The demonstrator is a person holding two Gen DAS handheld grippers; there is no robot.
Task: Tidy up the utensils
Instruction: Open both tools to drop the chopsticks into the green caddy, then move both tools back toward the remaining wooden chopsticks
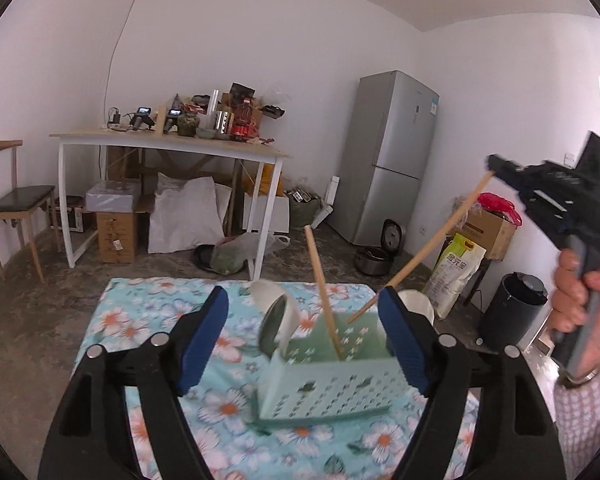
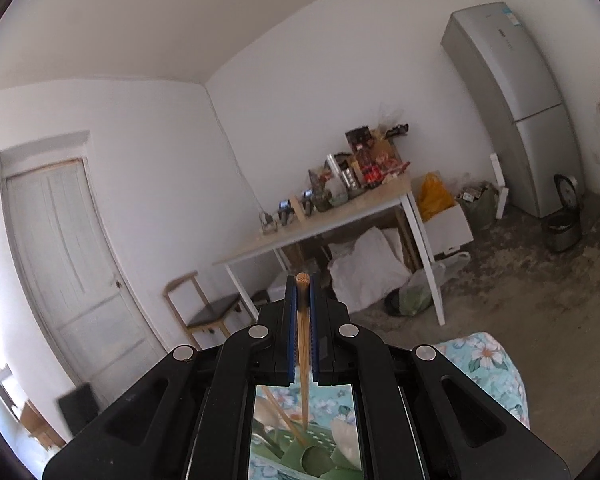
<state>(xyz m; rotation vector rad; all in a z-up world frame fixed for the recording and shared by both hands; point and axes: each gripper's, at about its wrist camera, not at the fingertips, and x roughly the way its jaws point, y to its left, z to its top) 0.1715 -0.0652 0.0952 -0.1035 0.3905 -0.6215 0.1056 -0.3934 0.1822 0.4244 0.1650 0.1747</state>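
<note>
A pale green perforated basket (image 1: 332, 388) stands on the floral cloth. One wooden chopstick (image 1: 322, 294) leans upright inside it, beside a grey spoon (image 1: 274, 322). My left gripper (image 1: 304, 344) is open, its blue pads on either side of the basket, holding nothing. My right gripper (image 1: 496, 168) is up at the right, shut on the top end of a second wooden chopstick (image 1: 424, 248) whose lower tip hangs over the basket. In the right wrist view the gripper (image 2: 302, 292) clamps that chopstick (image 2: 303, 344), and the basket (image 2: 304, 456) shows below.
White bowls (image 1: 418, 304) sit behind the basket on the floral table (image 1: 148, 312). Beyond are a cluttered white table (image 1: 168, 144), a chair (image 1: 12, 200), a fridge (image 1: 388, 156), boxes, bags and a black bin (image 1: 512, 312) on the floor.
</note>
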